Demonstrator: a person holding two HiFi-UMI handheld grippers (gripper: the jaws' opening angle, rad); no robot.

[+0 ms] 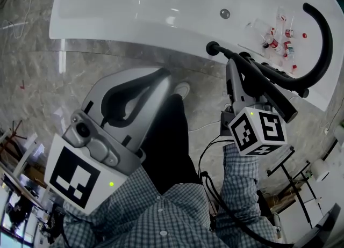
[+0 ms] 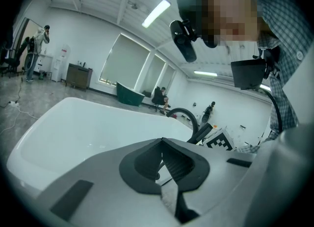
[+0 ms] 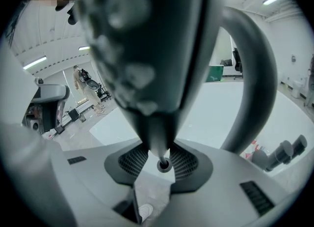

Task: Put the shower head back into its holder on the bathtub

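Observation:
The black shower head (image 1: 269,88) lies along my right gripper (image 1: 238,63), whose jaws are shut on it; its thin end (image 1: 213,48) pokes out over the rim of the white bathtub (image 1: 134,5). In the right gripper view the shower head (image 3: 147,49) fills the top and narrows to a ringed tip between the pads of my right gripper (image 3: 160,161). My left gripper (image 1: 160,76) hangs low at the left over the floor, shut with nothing in it. In its own view the left gripper (image 2: 164,147) faces the tub (image 2: 73,127). I cannot make out the holder.
A black curved spout (image 1: 322,43) arches over the tub's right corner, also visible as the spout (image 3: 255,73). Several small red-and-white bottles (image 1: 279,40) lie on the tub ledge. Grey cylindrical fittings (image 3: 289,150) stand at the lower right. A round metal knob (image 1: 224,13) sits inside the tub.

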